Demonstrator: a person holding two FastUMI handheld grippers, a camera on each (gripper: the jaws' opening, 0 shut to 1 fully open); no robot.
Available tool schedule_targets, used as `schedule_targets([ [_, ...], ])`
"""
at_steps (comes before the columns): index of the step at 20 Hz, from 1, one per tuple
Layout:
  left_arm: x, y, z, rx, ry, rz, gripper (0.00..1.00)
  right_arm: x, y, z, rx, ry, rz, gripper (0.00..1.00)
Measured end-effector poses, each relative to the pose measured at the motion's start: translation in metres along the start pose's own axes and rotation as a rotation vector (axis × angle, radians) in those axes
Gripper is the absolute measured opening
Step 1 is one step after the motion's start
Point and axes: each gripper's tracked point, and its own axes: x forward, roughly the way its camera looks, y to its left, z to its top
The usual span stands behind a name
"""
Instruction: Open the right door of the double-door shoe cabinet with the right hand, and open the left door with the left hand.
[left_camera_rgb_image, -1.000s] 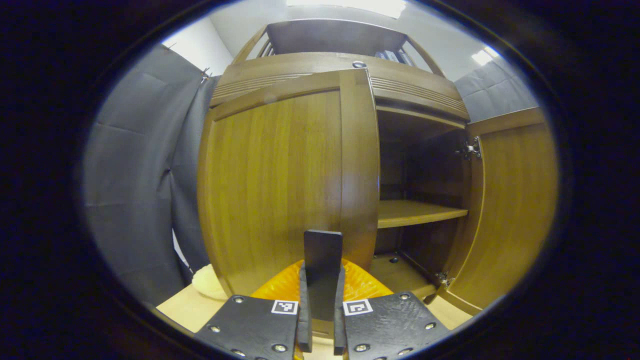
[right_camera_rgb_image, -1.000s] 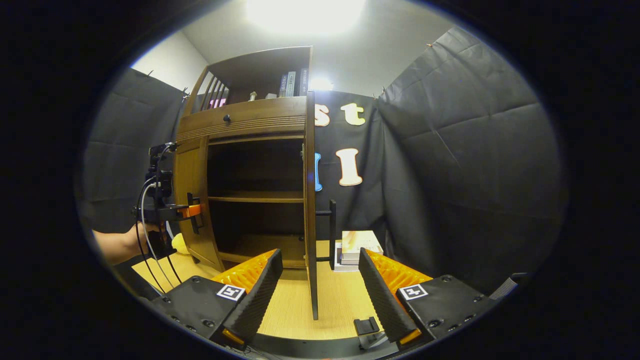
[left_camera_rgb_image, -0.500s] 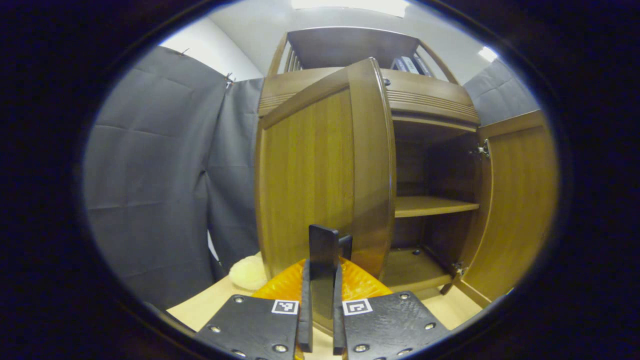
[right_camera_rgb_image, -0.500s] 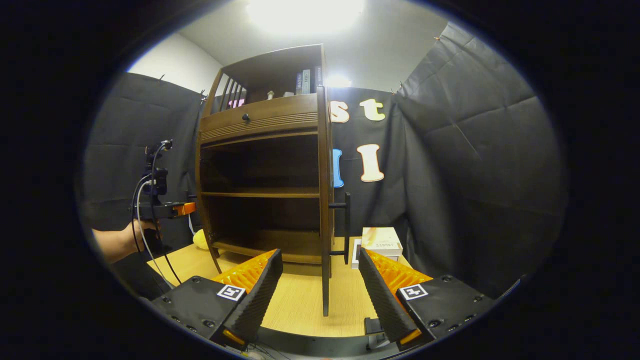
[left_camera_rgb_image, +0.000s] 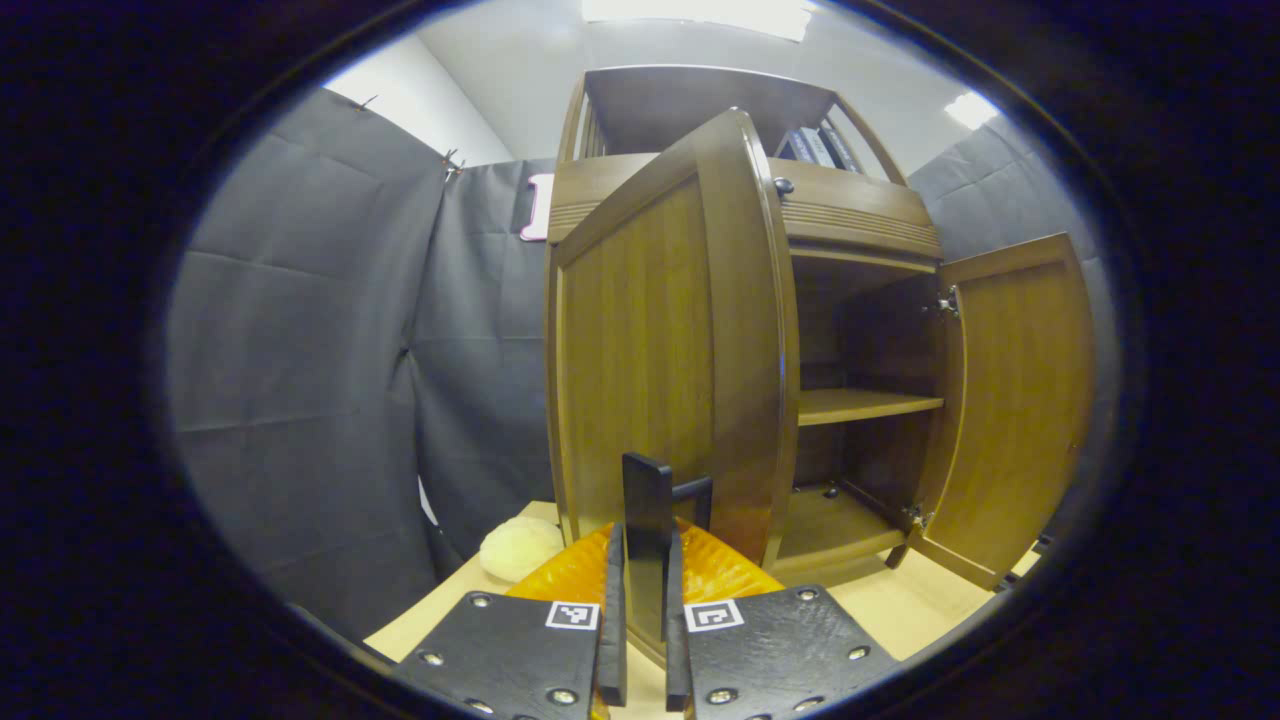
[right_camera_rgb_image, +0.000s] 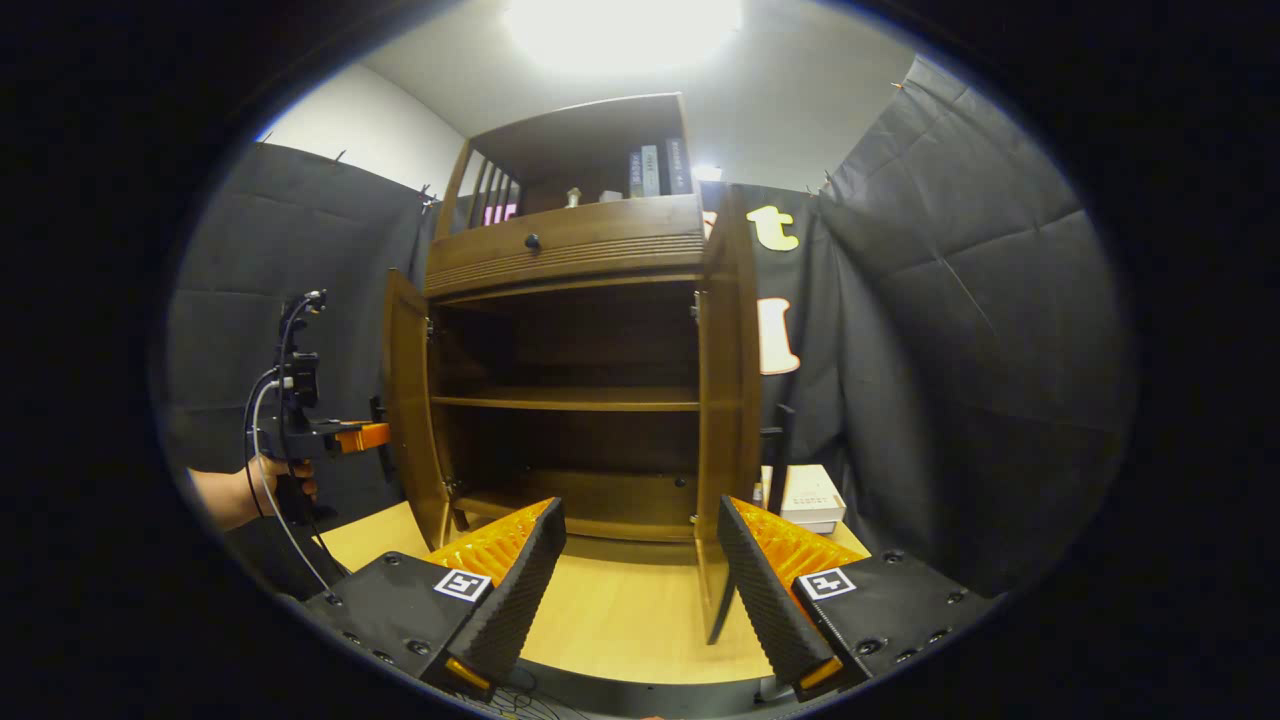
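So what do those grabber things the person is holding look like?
Each gripper has two flat black plates with silver screws and a small black-and-white square marker on each. Behind the plates sit ribbed orange parts. The right gripper has black fingers with fine ridges on the pads. In the right gripper view the left gripper looks black with an orange front, with black and white cables looping down and a bare forearm behind it.

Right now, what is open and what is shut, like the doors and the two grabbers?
Left door: swung open, handle pinched by the left gripper.
Right door: swung open, nothing holding it.
Left door's handle: held between the fingers.
Left gripper: shut on the handle.
Right gripper: open, holding nothing.
Drawer: closed.
Cabinet shelf: bare.
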Motion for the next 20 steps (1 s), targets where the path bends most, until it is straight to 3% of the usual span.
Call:
schedule_targets([
  [1, -0.002, -0.001, 0.000, -0.001, 0.002, -0.009, 0.15, 0.001, 0.007, -0.001, -0.012, 0.005, -0.005, 0.96],
  [4, -0.002, -0.003, 0.001, 0.002, 0.004, -0.038, 0.18, 0.000, 0.030, 0.000, -0.016, 0.000, 0.005, 0.93],
  [5, -0.002, -0.003, 0.001, 0.003, 0.005, -0.040, 0.18, 0.002, 0.036, -0.001, -0.019, 0.006, 0.006, 0.96],
  [10, 0.000, -0.003, -0.008, -0.002, 0.049, -0.019, 0.15, 0.006, 0.065, 0.001, -0.022, 0.008, 0.018, 0.94],
  [20, -0.008, -0.001, 0.002, -0.021, -0.012, -0.012, 0.13, 0.019, 0.112, 0.006, -0.026, 0.009, 0.053, 0.96],
])
